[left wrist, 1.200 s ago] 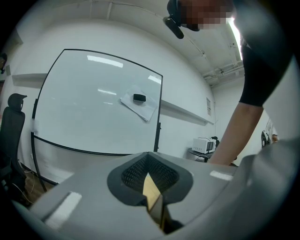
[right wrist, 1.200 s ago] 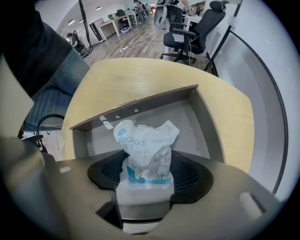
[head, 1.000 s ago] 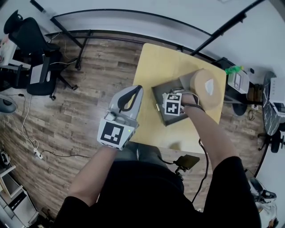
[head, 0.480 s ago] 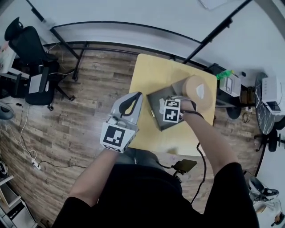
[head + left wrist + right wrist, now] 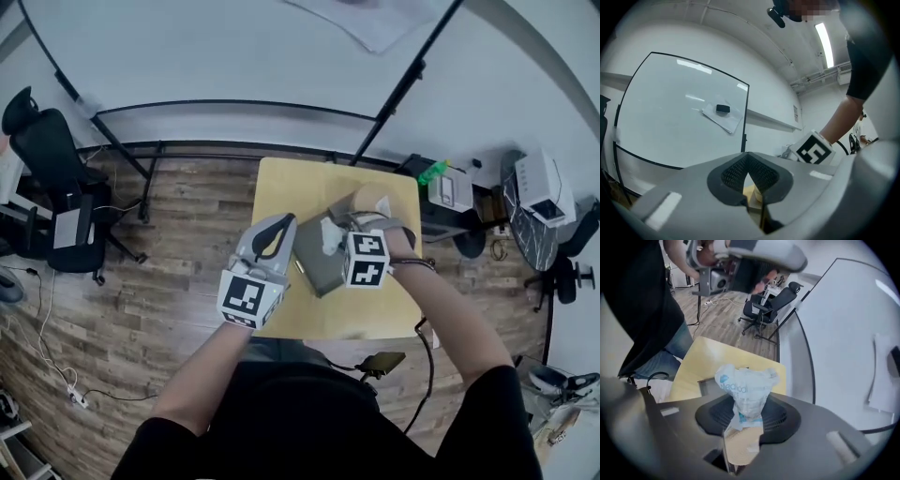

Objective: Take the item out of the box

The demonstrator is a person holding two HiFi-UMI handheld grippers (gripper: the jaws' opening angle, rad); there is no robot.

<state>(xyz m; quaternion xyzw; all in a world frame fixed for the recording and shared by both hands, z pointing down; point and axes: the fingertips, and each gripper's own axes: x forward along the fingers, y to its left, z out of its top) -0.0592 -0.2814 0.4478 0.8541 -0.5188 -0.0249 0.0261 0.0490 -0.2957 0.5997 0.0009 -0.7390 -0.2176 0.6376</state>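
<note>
Our right gripper [image 5: 748, 416] has just closed on the packet [image 5: 744, 389] and lifted it clear of the box [image 5: 317, 272] — item out. The left gripper [image 5: 748, 161] idles, jaws together.

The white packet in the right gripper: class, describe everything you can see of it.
The white packet is a crumpled, thin, plastic-looking pouch with blue print, partly reading "medical". One end is pinched in the right gripper, whose jaws have just been closing on it. The rest bunches out beyond the jaw tips, free. It is held in the air above the grey box on the yellow table, touching only that gripper.
</note>
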